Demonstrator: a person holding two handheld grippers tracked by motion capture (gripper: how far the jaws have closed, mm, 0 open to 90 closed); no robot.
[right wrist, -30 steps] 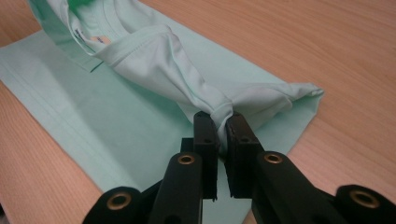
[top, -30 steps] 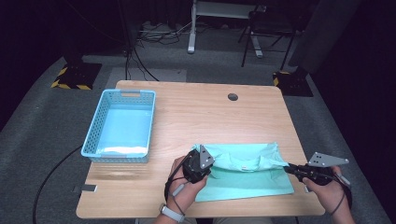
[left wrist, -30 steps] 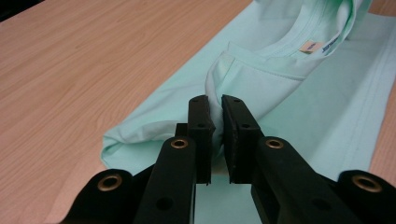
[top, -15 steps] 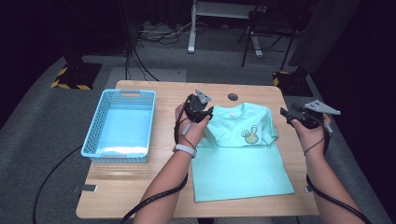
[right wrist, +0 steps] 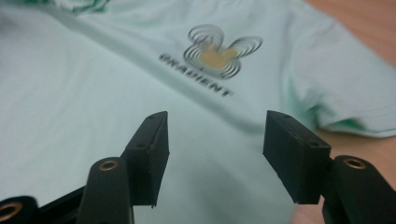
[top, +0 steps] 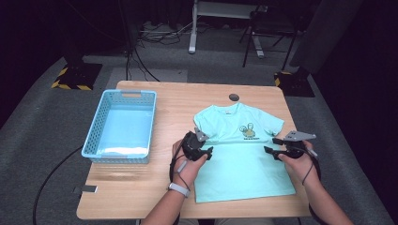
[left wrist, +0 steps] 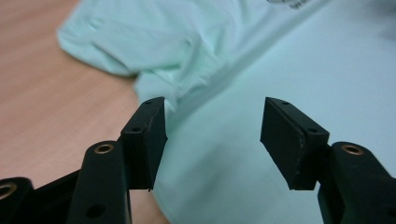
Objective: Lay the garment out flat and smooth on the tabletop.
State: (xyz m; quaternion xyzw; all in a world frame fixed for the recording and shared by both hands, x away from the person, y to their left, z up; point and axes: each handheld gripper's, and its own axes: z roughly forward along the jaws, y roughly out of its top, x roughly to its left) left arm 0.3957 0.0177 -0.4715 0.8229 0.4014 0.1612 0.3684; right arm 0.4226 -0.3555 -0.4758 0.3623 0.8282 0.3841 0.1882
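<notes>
A mint-green T-shirt [top: 244, 164] lies spread flat on the wooden table [top: 136, 187], collar toward the far edge and its printed logo [right wrist: 217, 58] facing up. My left gripper [top: 207, 152] hovers over the shirt's left side just below the sleeve [left wrist: 116, 42]. In its own view the left gripper [left wrist: 212, 116] stands open with only flat cloth beneath. My right gripper [top: 271, 145] sits at the shirt's right side under the other sleeve [right wrist: 345, 93]. Seen close, the right gripper [right wrist: 215, 130] is open too. Both pairs of jaws have just been opening, and nothing is held between them.
A light blue plastic basket [top: 94, 125] stands at the table's left, a pale flat sheet in its bottom. A round cable hole [top: 233, 97] sits near the far edge behind the collar. Bare wood lies between basket and shirt.
A second ago the shirt lay folded at the near edge with both grippers shut on it. They carried the top half away, unfolding the shirt, let go, and have drawn back to its middle.
</notes>
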